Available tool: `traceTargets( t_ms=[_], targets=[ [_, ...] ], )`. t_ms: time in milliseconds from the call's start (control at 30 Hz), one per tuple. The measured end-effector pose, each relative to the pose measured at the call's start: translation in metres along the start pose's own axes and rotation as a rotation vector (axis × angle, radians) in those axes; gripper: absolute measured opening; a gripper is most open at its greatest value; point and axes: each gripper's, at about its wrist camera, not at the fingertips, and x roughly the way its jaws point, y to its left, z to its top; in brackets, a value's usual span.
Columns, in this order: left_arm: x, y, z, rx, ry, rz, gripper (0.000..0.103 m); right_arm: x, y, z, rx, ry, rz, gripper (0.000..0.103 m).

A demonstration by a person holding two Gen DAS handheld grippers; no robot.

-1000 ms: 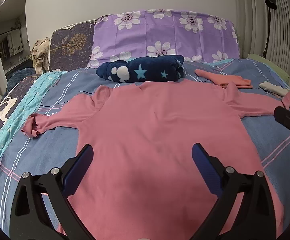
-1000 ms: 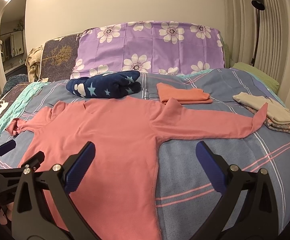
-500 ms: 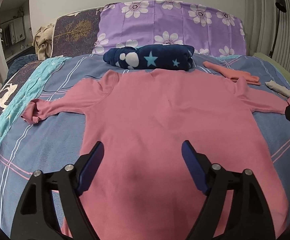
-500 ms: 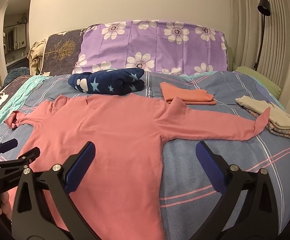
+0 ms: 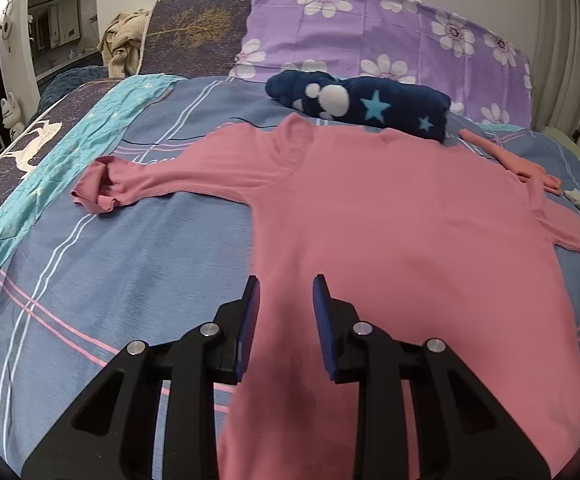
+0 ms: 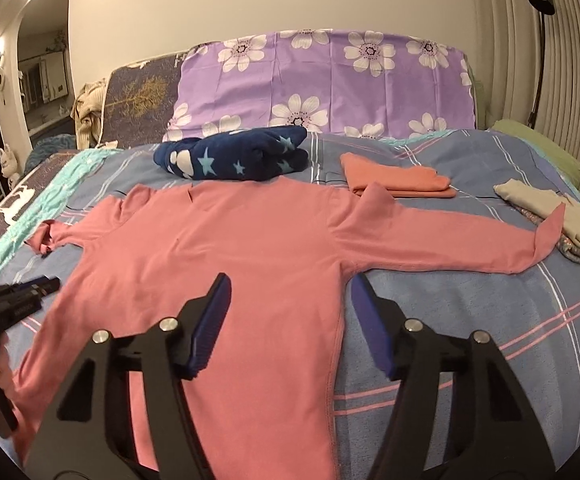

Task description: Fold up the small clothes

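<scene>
— What changed?
— The left hand-held gripper (image 5: 283,292) moved over to the left edge of the pink shirt (image 5: 390,216), and its fingers came closer, with a gap left.
— And the right hand-held gripper (image 6: 290,292)?
— Narrower too, still apart. The shirt lies flat on the bed (image 5: 129,264).

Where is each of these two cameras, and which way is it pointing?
Left wrist: on the left gripper, low over the pink shirt's left side seam, facing the pillow.
Right wrist: on the right gripper, straddling the shirt's right side seam; the left gripper shows too.
Shared: shirt, navy star blanket, pillow.
</scene>
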Motion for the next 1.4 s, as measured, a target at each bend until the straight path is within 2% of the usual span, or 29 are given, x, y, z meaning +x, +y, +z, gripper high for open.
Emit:
traceTargets(
  t_ms=[167, 200, 300, 400, 500, 633, 667, 700, 733, 767, 833, 900, 1033, 1067, 1200, 1367, 1400],
  targets=[
    [0.015, 0.040, 0.009, -0.093, 0.033, 0.017, 0.029, 0.003, 0.004, -0.001, -0.015, 0.011, -0.005, 0.069],
    [0.018, 0.053, 0.011, -0.127, 0.036, 0.032, 0.029, 0.004, 0.003, -0.001, -0.019, 0.013, -0.010, 0.069],
    [0.035, 0.105, 0.019, -0.278, 0.047, 0.105, 0.038, 0.005, 0.000, -0.001, -0.015, 0.020, -0.025, 0.071],
    [0.050, 0.153, 0.031, -0.395, 0.048, 0.189, 0.039, 0.008, -0.003, -0.002, -0.008, 0.028, -0.035, 0.072],
    [0.066, 0.185, 0.049, -0.474, 0.052, 0.227, 0.040, 0.012, -0.003, -0.003, -0.007, 0.038, -0.038, 0.072],
    [0.095, 0.210, 0.066, -0.509, 0.090, 0.284, 0.040, 0.017, -0.002, -0.004, -0.007, 0.051, -0.038, 0.073],
    [0.104, 0.216, 0.068, -0.517, 0.103, 0.281, 0.037, 0.018, -0.001, -0.004, -0.009, 0.054, -0.038, 0.073],
    [0.110, 0.220, 0.069, -0.530, 0.112, 0.256, 0.011, 0.019, -0.001, -0.004, -0.011, 0.056, -0.040, 0.073],
    [0.114, 0.225, 0.071, -0.546, 0.119, 0.229, 0.001, 0.020, -0.001, -0.004, -0.014, 0.057, -0.043, 0.073],
    [0.112, 0.227, 0.076, -0.561, 0.114, 0.210, 0.001, 0.021, -0.002, -0.003, -0.018, 0.058, -0.047, 0.073],
    [0.098, 0.217, 0.092, -0.513, 0.062, 0.190, 0.001, 0.023, -0.003, -0.001, -0.023, 0.056, -0.055, 0.074],
    [0.075, 0.191, 0.119, -0.409, -0.004, 0.143, 0.001, 0.027, -0.004, 0.001, -0.028, 0.056, -0.056, 0.074],
    [0.026, 0.112, 0.171, -0.154, -0.081, 0.017, 0.001, 0.035, 0.002, 0.007, -0.045, 0.053, -0.029, 0.074],
    [0.015, 0.089, 0.182, -0.102, -0.091, -0.033, 0.001, 0.036, 0.003, 0.007, -0.047, 0.052, -0.020, 0.074],
    [-0.014, 0.002, 0.207, 0.068, -0.080, -0.199, 0.001, 0.040, 0.008, 0.009, -0.063, 0.062, 0.041, 0.074],
    [-0.023, -0.109, 0.202, 0.249, -0.042, -0.377, 0.001, 0.049, -0.002, 0.010, -0.030, 0.096, 0.086, 0.074],
    [-0.019, -0.126, 0.198, 0.273, -0.035, -0.395, 0.001, 0.051, -0.005, 0.011, -0.017, 0.105, 0.100, 0.074]
  ],
)
